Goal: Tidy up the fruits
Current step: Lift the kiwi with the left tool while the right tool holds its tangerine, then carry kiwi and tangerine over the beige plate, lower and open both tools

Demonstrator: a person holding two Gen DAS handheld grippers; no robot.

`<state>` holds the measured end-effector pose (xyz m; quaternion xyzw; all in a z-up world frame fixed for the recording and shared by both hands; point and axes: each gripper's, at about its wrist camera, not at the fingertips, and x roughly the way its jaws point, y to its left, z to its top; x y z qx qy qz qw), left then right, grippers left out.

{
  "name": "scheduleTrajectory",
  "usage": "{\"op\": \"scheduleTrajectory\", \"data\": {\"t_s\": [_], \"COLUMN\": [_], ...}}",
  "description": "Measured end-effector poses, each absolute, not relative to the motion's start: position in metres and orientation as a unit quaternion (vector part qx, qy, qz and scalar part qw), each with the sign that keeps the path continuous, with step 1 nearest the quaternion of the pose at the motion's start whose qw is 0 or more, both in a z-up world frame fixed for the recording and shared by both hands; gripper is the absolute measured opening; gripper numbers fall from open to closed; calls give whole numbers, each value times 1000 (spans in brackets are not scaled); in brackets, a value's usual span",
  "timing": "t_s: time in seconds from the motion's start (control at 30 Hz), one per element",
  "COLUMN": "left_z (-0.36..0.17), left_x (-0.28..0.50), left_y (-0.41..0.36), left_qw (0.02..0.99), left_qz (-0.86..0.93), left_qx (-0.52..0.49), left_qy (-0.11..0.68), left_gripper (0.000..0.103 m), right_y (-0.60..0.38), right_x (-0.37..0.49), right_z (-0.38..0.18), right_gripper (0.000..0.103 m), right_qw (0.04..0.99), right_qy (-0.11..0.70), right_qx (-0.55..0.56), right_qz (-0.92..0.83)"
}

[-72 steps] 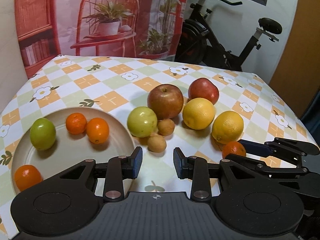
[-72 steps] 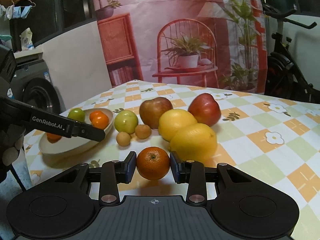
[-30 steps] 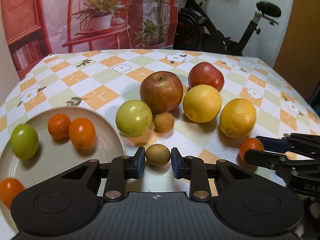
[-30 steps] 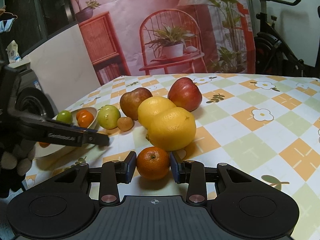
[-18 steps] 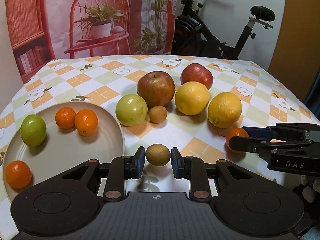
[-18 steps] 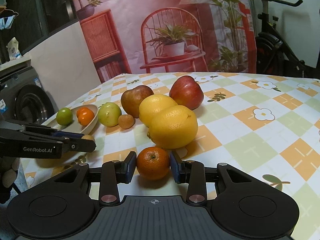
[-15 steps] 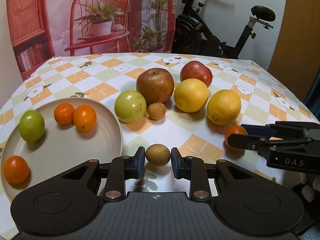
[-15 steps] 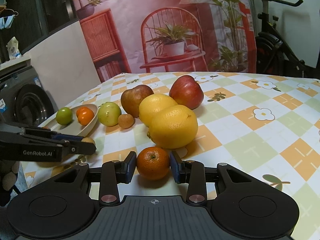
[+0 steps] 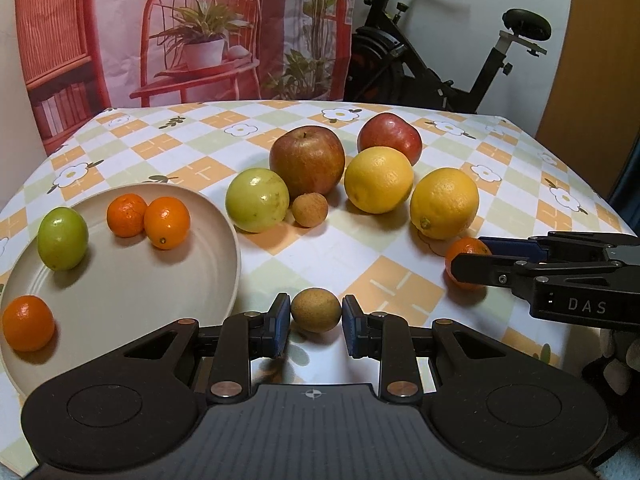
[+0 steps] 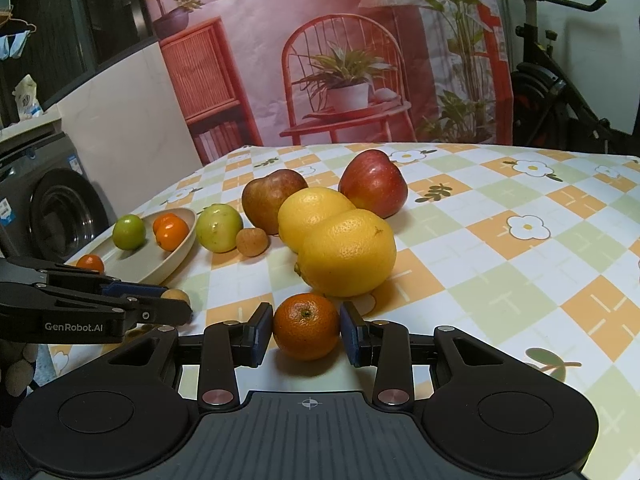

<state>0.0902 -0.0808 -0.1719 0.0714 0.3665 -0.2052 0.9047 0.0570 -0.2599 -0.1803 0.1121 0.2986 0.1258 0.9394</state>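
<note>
Left wrist view: the left gripper [image 9: 316, 316] has its fingers [image 9: 279, 325] closed on a small brown longan [image 9: 316, 315], held just above the tabletop [image 9: 380, 284] at 6 o'clock, beside the rim of the beige plate [image 9: 120, 292]. That plate, at 9 o'clock, carries a green fruit [image 9: 63, 238], two small oranges touching each other [image 9: 148, 220] and a third small orange [image 9: 27, 323] near its front edge. On the checked cloth toward 12 o'clock lie a larger green fruit [image 9: 257, 200], a second longan [image 9: 310, 210] just beside it, a russet apple [image 9: 307, 160], a red apple [image 9: 390, 136] and two yellow citrus fruits [image 9: 412, 192]. At 3 o'clock the right gripper [image 9: 472, 262] reaches in from the side, clamped around a mandarin [image 9: 466, 250].

Right wrist view: the right gripper [image 10: 307, 328] grips the mandarin [image 10: 307, 327] between its fingers [image 10: 260, 334]; the fruit sits at 6 o'clock, just in front of the nearer yellow citrus [image 10: 347, 252]. At 9 o'clock the left gripper [image 10: 176, 300] shows side-on with the longan [image 10: 178, 295] at its tip, near the plate [image 10: 176, 258]. Whether the mandarin rests on the cloth or is lifted clear cannot be told.
</note>
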Motion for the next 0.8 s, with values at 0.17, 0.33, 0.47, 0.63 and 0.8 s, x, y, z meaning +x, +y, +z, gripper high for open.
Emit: {"op": "scheduleTrajectory", "data": {"t_s": [0.17,0.33,0.47,0.63,0.8], "left_z": [-170,-167,-159,-135,-103], "left_x": [89,89,88,92,108], "left_y": [-79,-78,-74,-51,-8], "left_qw": [907,910,915,921,928], "left_qz": [-203,-200,-204,-206,-191], "left_qx": [71,67,61,46,24], "left_qy": [363,358,342,327,319], "left_gripper": [30,30,30,30,30], "right_y": [-260,-260,-257,-247,-230], "right_x": [57,57,56,59,73], "right_z": [-180,-180,-180,-174,-148], "right_gripper": [34,34,34,34,34], "right_qw": [939,939,942,941,941], "right_qy": [299,299,296,303,293], "right_qx": [112,113,103,91,88], "right_qz": [126,126,116,122,147]}}
